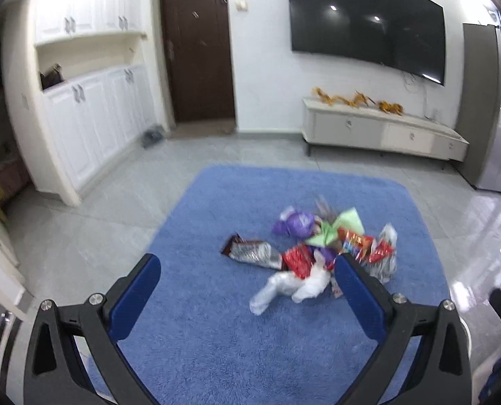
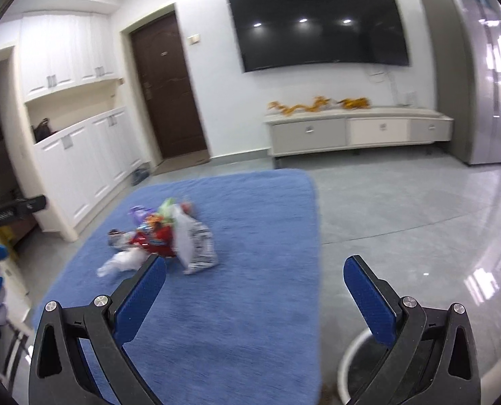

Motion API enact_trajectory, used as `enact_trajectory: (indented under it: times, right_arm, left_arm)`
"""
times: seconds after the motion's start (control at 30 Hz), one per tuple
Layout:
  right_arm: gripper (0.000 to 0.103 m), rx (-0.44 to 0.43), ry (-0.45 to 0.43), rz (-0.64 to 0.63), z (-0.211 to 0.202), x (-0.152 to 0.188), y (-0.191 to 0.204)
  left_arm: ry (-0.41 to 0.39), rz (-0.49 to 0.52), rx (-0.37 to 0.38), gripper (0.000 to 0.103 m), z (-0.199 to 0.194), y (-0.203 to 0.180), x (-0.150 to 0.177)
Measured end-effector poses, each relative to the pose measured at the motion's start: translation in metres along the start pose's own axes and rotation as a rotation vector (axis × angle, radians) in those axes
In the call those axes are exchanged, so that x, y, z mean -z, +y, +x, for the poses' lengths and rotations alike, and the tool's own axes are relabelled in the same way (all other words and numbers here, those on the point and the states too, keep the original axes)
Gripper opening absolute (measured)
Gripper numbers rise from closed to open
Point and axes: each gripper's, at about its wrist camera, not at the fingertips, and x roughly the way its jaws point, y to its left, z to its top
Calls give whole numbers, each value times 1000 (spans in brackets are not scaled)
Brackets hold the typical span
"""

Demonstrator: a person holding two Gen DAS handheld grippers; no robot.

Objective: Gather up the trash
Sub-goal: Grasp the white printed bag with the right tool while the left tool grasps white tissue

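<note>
A: Largest first. What does the right wrist view add?

B: Bare grey floor tile [image 2: 402, 209] at 3 o'clock of the blue rug [image 2: 216, 303], and a white round bin rim [image 2: 345, 364] low at 5 o'clock, just behind the right hand-held gripper [image 2: 254, 271]. The left wrist view has the rug [image 1: 216, 337] filling the foreground instead.

A: And the trash?

B: The pile of snack wrappers [image 1: 318, 249] lies on the rug in one heap, with a crumpled white plastic bag [image 1: 291, 288] at its near edge. From the left hand-held gripper [image 1: 247, 268] it sits close ahead at 1 o'clock, partly behind the right finger. From the right one the pile [image 2: 162, 239] is at 11 o'clock, beyond the left finger.

A: Jaws?

B: Both released, spread wide, holding nothing.
</note>
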Motion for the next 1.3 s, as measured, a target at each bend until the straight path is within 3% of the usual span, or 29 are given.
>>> enact_trajectory:
  times: [0.1, 0.23, 0.47, 0.57, 0.7, 0.83, 0.87, 0.93, 1.03, 1.3]
  right_arm:
    - [98, -42, 47, -22, 27, -3, 14]
    - [83, -69, 136, -56, 72, -6, 32]
    - [80, -126, 257, -93, 142, -5, 53]
    - [80, -135, 287, -118, 164, -5, 61]
    - [80, -150, 321, -132, 196, -3, 68]
    - [71, -185, 355, -124, 219, 1, 69]
    - [66, -202, 363, -124, 222, 1, 70]
    - [47, -211, 365, -125, 222, 0, 71]
    - [37, -220, 355, -113, 210, -1, 66]
    - [35, -171, 279, -109, 146, 2, 44]
  left_arm:
    - [57, 42, 84, 102, 26, 3, 13]
    - [124, 146, 181, 87, 62, -10, 29]
    - [188, 239, 315, 61, 108, -45, 32]
    - [207, 274, 353, 53, 119, -58, 32]
    - [233, 305, 360, 50, 134, -72, 38]
    - [272, 299, 345, 29, 148, -72, 41]
    - [279, 286, 344, 23, 150, -71, 41]
    - [284, 256, 351, 21, 149, -66, 41]
    - [278, 224, 362, 19, 138, -59, 42]
    - [205, 205, 343, 19, 83, -52, 39]
